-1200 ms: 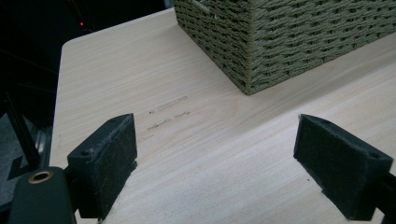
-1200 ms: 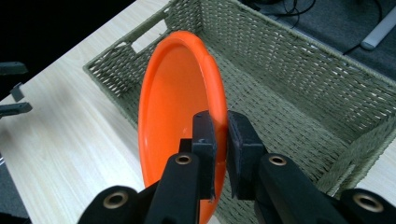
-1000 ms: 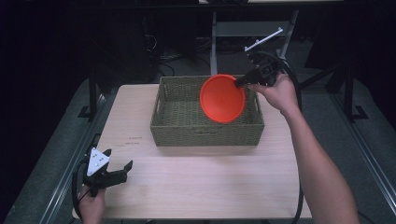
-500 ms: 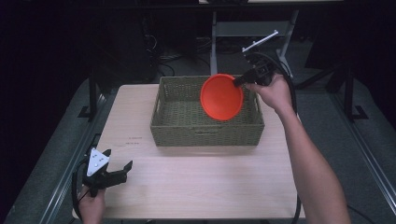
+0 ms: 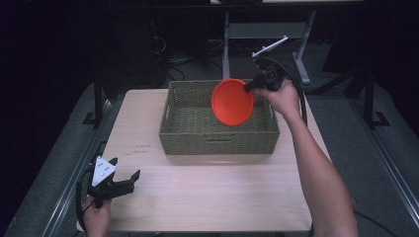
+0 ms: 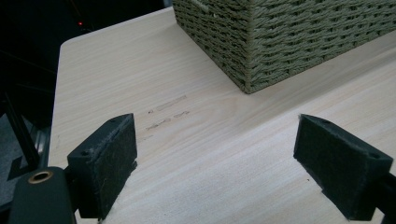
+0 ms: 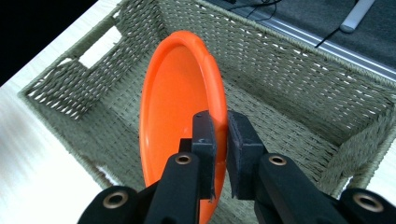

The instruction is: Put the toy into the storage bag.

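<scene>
**Orange plate hanging on edge over the basket**

The pale wooden desk [image 5: 207,197] is carrying a woven green basket [image 5: 217,136] near its far edge. Above the basket's right half, an orange plate [image 5: 232,101] is hanging tilted almost upright, clear of the basket floor as far as I can judge. The right hand-held gripper [image 7: 218,140] is pinching the plate's rim, its two pads nearly closed with only the thin rim between them. The left hand-held gripper [image 6: 215,163] is resting low over the desk's near left corner, jaws spread wide and holding nothing.

The grip is taking only a narrow bite of the rim, so the plate could be pivoting or slipping out under its own weight. If released from this height and angle, it could strike the basket's wall, land on edge and roll, or bounce out.
</scene>
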Available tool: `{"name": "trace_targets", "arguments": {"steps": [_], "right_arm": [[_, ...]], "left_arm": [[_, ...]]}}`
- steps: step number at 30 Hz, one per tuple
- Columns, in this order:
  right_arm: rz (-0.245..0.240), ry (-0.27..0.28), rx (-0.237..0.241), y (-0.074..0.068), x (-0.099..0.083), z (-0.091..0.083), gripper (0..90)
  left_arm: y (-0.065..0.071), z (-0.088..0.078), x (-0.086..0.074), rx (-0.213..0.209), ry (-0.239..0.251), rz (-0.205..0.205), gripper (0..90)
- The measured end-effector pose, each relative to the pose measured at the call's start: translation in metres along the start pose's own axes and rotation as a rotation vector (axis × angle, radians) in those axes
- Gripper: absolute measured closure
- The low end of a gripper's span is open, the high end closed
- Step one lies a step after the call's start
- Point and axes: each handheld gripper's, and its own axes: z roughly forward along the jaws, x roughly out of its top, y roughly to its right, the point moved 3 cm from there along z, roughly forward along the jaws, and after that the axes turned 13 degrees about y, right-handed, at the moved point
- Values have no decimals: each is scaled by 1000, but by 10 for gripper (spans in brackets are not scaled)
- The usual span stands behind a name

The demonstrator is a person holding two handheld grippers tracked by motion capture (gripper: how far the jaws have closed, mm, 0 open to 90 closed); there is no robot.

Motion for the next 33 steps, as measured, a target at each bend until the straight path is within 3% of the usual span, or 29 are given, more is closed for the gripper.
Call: {"name": "trace_targets", "arguments": {"steps": [15, 33], "right_arm": [[27, -39, -18, 8, -15, 26, 823], [44, -66, -20, 13, -29, 42, 823]], "left_arm": [[1, -1, 1, 2, -2, 7, 128], [0, -1, 1, 1, -3, 7, 128]]}}
